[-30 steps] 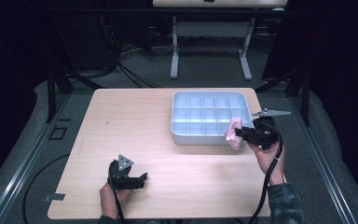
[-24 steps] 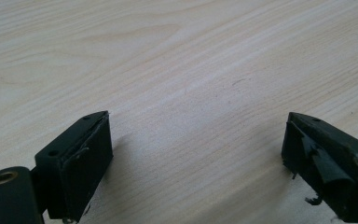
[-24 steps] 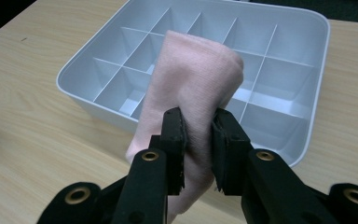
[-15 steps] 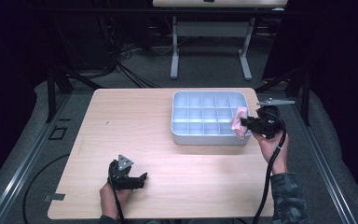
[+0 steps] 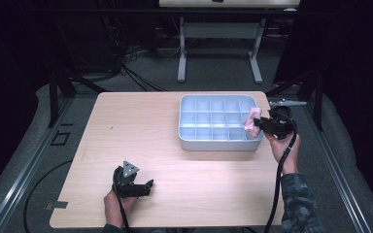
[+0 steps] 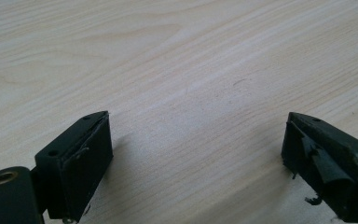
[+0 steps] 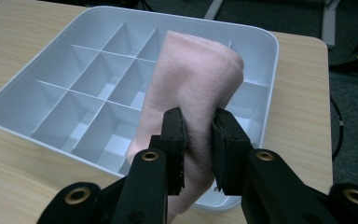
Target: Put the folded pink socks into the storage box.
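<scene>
Surface (image 5: 141, 141): we rest the left gripper (image 5: 148, 186) low on it near the front edge — fingers apart, nothing between them.
Tray (image 5: 189, 136): unmoved, back right.
Cloth (image 7: 191, 88): right gripper (image 7: 198, 144) fingers clamped on it — since a second ago we've carried it over the tray's right compartments, so release looks close.

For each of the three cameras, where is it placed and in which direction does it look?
High view: above the person's side, facing forward and down on the table; both forearms show.
Left gripper view: on the left gripper, facing bare wood between its open jaws.
Right gripper view: on the right gripper, facing the pink cloth it pinches over the tray.
High and right gripper views share cloth and tray.
</scene>
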Motion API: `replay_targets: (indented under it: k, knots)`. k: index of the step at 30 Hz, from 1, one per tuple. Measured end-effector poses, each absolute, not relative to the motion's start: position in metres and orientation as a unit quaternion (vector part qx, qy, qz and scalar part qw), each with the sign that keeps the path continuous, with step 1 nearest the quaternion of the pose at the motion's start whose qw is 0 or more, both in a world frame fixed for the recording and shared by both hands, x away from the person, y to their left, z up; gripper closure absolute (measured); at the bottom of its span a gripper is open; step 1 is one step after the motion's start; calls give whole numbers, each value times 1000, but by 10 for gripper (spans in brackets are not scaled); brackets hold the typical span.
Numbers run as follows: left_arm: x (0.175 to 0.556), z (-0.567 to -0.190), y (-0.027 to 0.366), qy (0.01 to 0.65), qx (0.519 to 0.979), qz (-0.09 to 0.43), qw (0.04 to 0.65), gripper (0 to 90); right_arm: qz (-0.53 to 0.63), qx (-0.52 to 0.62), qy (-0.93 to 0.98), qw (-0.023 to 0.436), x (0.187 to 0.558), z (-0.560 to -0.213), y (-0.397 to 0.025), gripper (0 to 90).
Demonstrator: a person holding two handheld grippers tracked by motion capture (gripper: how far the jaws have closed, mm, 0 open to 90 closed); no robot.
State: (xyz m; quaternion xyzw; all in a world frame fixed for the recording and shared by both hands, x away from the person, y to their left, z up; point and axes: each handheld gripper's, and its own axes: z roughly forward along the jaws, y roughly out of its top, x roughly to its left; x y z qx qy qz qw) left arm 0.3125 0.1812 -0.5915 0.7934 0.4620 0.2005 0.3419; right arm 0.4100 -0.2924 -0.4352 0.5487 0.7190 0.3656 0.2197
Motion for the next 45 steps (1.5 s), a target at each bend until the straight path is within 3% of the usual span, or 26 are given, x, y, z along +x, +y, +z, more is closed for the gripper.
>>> replay_targets:
  k: [14,34,45]
  knots:
    - [312,-591,181,462,793,201,342,87,329,565,720,231,437,-459,-290,759]
    - [312,-592,181,463,793,201,342,87,274,583,724,247,445,-492,-286,743]
    - [312,-592,181,463,793,201,342,87,261,592,724,239,443,-498,-289,624]
